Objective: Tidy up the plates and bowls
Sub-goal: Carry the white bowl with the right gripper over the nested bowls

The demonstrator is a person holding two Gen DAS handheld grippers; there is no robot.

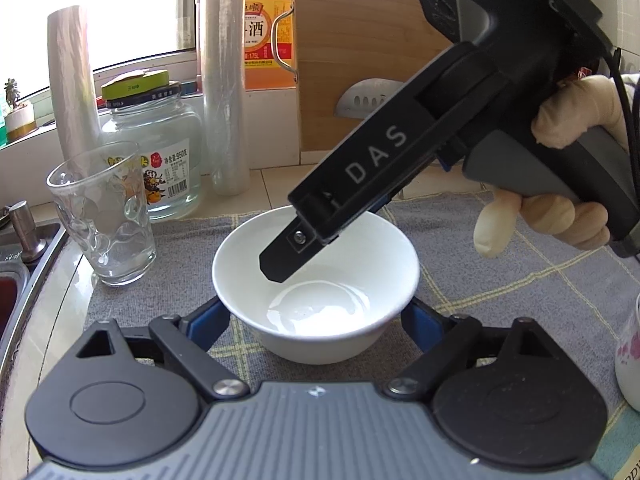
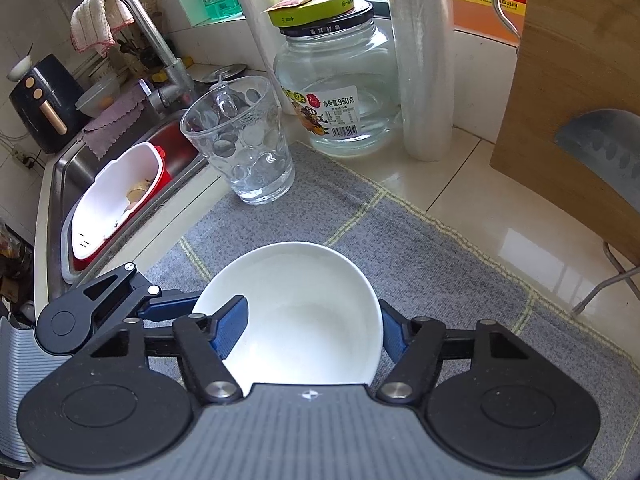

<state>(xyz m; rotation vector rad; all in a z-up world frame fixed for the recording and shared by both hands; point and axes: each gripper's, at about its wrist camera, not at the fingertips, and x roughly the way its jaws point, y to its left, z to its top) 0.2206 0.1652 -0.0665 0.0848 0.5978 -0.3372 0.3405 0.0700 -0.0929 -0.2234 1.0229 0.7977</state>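
Daylight floods your window (image 1: 120, 8) at upper left; a steel sink (image 2: 60, 184) sits left, glossy tiled counter (image 2: 500, 220) at right.

Mug (image 1: 628, 356) cut by right edge; bowl (image 2: 304, 312) partly behind claw.

The bowl (image 1: 316, 284) sits on the mat (image 1: 168, 304), between the fingers of the left gripper (image 1: 316, 322). The right gripper (image 1: 280, 260) reaches into the bowl from the right, one finger inside the rim and one outside. The glass (image 2: 240, 140) stands ahead and to the left, at the mat's edge. Behind it stands the jar (image 2: 340, 92), with a film roll (image 2: 424, 60) just right of it. The sink (image 2: 76, 184) lies to the left and holds a basin (image 2: 112, 204).
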